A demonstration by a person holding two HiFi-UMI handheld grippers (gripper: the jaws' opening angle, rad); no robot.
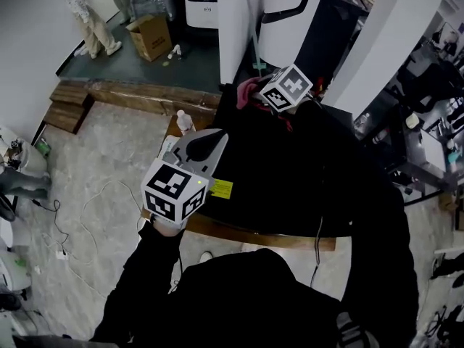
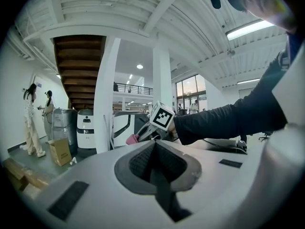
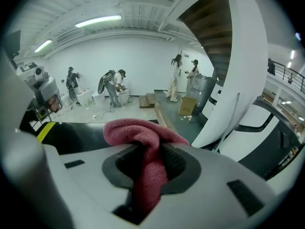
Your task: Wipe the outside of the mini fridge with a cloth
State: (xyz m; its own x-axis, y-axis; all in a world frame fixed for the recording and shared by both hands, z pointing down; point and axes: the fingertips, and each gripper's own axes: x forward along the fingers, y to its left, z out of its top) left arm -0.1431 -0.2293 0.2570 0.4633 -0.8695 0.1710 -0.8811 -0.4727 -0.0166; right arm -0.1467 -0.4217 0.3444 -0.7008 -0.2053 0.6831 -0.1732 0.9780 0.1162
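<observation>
In the head view I am looking steeply down on a black top that I take to be the mini fridge (image 1: 290, 172), sitting on a wooden table (image 1: 239, 232) with a yellow label (image 1: 221, 188) at its left edge. I am holding the right tongs (image 1: 261, 97) over the far left corner of that top, with the pink cloth (image 1: 249, 91) bunched at their tip. From here I cannot tell whether the cloth is touching the surface. The left tongs (image 1: 215, 143) are hanging over the fridge's left edge, near a water bottle (image 1: 184, 120). In the left gripper view those tongs are showing their jaws pressed together with nothing between them, so they are free to brace the cabinet. In the right gripper view the jaws are clamping a fold of the cloth, which is spilling out above and ahead of them, while the black top and its yellow label are lying below to the left. As I judge it, I am at the start of a pass. To wipe well I should be lowering the loose cloth flat onto the top so that only fabric, never the jaw tips, meets the surface. Then I should be drawing it toward me in overlapping strokes, steering clear of the cable (image 1: 317, 230) lying across the near side, before moving on to the side walls.
</observation>
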